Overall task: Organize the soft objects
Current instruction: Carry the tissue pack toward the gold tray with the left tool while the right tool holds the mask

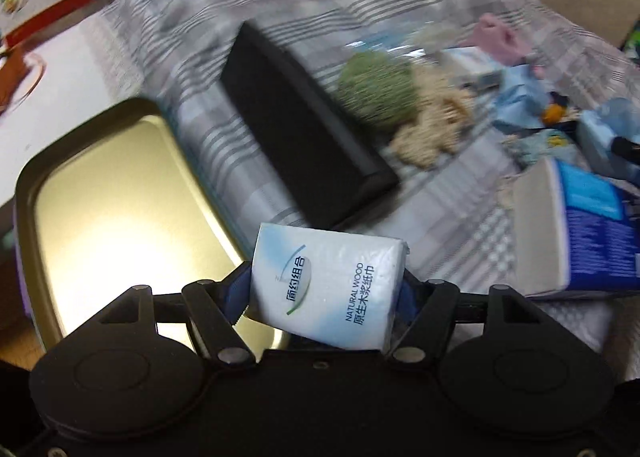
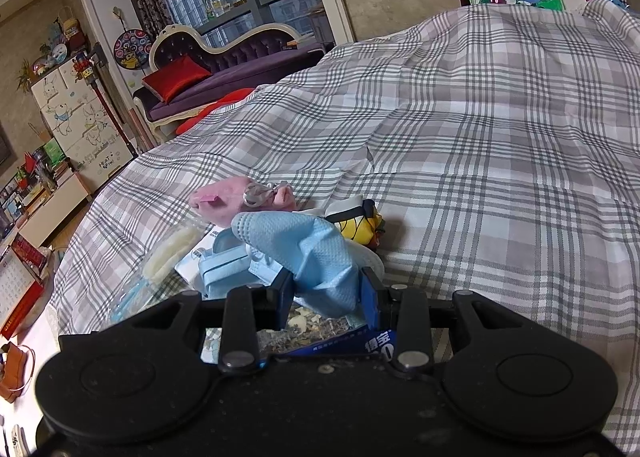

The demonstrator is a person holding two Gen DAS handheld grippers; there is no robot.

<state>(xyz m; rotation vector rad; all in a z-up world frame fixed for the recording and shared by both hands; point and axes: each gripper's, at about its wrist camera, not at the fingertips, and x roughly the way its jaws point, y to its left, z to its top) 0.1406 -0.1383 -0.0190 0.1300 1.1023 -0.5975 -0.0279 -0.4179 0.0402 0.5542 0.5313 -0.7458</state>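
Now the left gripper (image 1: 326, 289) clamps a tissue pack (image 1: 326, 287), tilted, with the gold tray (image 1: 112, 209) at 9 o'clock and a black box (image 1: 304, 129) at 12. The right gripper (image 2: 328, 291) pinches a blue cloth (image 2: 308, 257); the pink toy (image 2: 240, 201) lies at 11 on the plaid sheet (image 2: 480, 137).

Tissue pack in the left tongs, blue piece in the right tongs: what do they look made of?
The tissue pack looks like paper tissues in glossy printed plastic film; its print reads "natural wood". The blue piece looks like matte non-woven fabric, with a dotted embossed texture and soft folds, possibly a face mask.
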